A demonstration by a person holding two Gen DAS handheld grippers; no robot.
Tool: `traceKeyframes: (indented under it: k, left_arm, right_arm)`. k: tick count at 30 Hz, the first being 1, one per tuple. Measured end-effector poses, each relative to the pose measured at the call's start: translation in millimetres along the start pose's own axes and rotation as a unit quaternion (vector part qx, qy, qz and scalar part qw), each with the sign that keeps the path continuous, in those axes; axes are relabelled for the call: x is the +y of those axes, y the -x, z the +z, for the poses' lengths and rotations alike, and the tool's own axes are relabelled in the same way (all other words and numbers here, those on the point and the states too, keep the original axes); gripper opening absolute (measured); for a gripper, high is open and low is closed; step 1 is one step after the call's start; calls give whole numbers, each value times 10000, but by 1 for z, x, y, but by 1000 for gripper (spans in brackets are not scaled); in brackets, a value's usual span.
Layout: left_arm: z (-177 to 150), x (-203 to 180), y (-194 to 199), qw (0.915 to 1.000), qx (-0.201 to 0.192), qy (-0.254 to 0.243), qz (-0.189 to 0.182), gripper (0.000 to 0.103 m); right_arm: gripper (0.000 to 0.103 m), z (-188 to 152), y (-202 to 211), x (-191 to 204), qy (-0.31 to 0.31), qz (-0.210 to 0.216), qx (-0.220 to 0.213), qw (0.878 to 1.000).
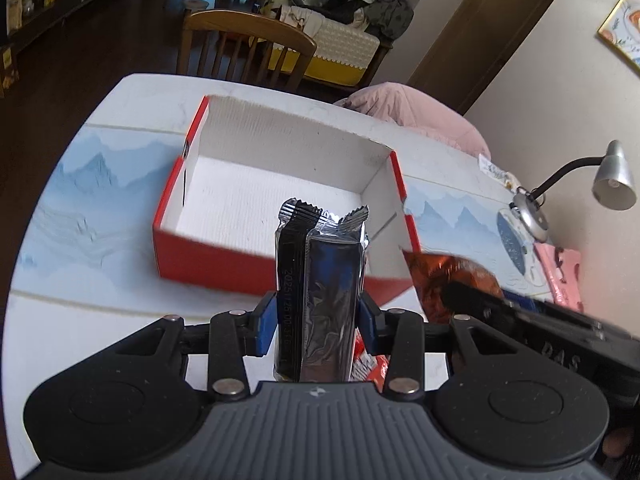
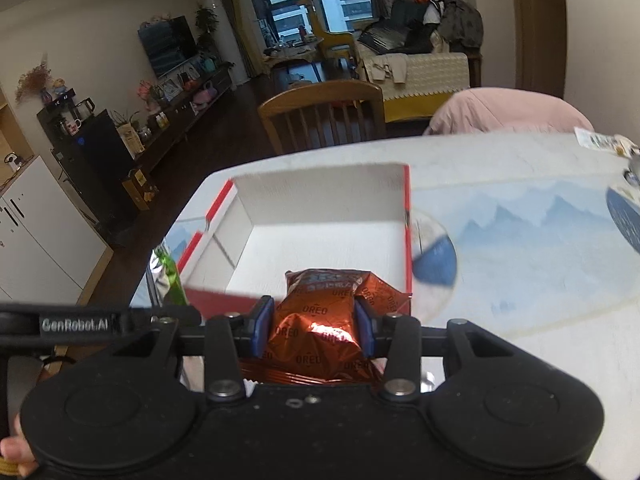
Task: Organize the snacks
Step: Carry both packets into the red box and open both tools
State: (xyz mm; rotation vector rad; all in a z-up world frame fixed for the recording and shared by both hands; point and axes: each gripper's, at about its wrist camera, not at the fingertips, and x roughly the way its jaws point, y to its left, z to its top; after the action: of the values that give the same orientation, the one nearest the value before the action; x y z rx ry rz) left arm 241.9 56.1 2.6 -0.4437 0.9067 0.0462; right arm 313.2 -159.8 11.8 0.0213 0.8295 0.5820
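Left gripper (image 1: 316,324): jaws partly closed, blue pads pressing both sides of a silver pack (image 1: 320,292). Pack stands upright between the pads, crimped top end pointing away from the gripper, lower end reaching back toward its body.

Ahead of this gripper, beyond the pack's top: red box (image 1: 208,256) with white inside, open, on the table (image 1: 92,184). Box floor bare in this view. Right gripper's black frame and its orange packet enter just to the right.

Right gripper (image 2: 314,330): jaws partly closed, pads clamped on an orange Oreo packet (image 2: 320,320), which bulges between them. Packet's far end overlaps the box's near wall (image 2: 224,300) in this view; whether it is over the box or short of it, cannot tell. Box interior lies directly ahead.

Lamp (image 1: 612,176) far right of the left gripper. Chair (image 2: 320,112) beyond the table's far edge.
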Motion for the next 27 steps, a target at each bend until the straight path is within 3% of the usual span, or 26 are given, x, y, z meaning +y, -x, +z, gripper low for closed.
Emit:
traceKeyframes:
  k: [9, 17, 27]
  left_arm:
    - [61, 0, -37, 9987, 16, -145, 490, 40]
    - [109, 9, -78, 9950, 222, -225, 946, 41]
    - [118, 18, -149, 9833, 796, -370, 1594, 41]
  right_arm:
    - [42, 47, -58, -8, 248, 92, 84, 9996]
    - [42, 69, -108, -15, 489, 95, 329, 9982]
    - [42, 55, -166, 0, 1237, 130, 834, 9887]
